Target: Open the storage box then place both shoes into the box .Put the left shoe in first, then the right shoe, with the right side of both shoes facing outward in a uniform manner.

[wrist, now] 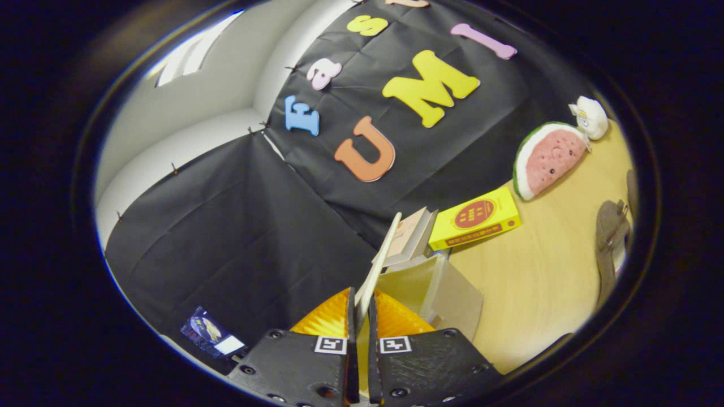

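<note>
My gripper (pixel 362 302) is shut on the edge of the storage box's thin pale lid (pixel 384 249), which runs on from between the fingers and stands away from the box. The translucent white storage box (pixel 447 294) sits on the wooden table just ahead of the fingers and to their right. Its inside is hidden behind the raised lid. A grey-brown shoe (pixel 610 234) lies farther right on the table, beyond the box. A second dark shape (pixel 630 189) beside it may be the other shoe, but too little of it shows to tell.
A pale book (pixel 410 234) and a yellow book (pixel 475 219) lie just beyond the box. A watermelon plush (pixel 547 158) and a small white plush (pixel 591 117) lean on the black cloth wall. Bare wooden table (pixel 537 294) lies between box and shoe. A small dark packet (pixel 210 333) sits left.
</note>
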Action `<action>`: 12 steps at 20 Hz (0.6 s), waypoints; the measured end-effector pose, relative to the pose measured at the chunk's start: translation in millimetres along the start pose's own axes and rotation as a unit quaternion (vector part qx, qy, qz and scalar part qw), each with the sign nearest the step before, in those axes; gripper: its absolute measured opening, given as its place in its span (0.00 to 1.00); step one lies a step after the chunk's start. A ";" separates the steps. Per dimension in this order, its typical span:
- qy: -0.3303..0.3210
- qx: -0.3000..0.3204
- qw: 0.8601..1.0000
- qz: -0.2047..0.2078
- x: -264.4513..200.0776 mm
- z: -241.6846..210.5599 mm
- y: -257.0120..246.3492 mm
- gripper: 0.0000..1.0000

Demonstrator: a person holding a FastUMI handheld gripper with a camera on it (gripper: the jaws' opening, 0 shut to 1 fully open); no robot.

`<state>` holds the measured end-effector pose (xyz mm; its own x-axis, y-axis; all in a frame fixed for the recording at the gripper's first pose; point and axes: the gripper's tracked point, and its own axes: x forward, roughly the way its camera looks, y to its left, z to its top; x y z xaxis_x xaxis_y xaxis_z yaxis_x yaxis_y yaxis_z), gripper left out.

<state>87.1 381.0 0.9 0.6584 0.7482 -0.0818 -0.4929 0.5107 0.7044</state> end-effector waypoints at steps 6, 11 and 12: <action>0.017 -0.098 0.995 0.022 44.8 11.2 105.2 0.07; 0.035 -0.158 0.987 0.016 94.7 -8.5 168.6 0.07; 0.041 -0.167 0.985 0.011 106.3 -14.7 176.8 0.09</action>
<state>61.6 557.0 106.3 0.6036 0.7857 -0.1353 -0.6752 0.5940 0.4374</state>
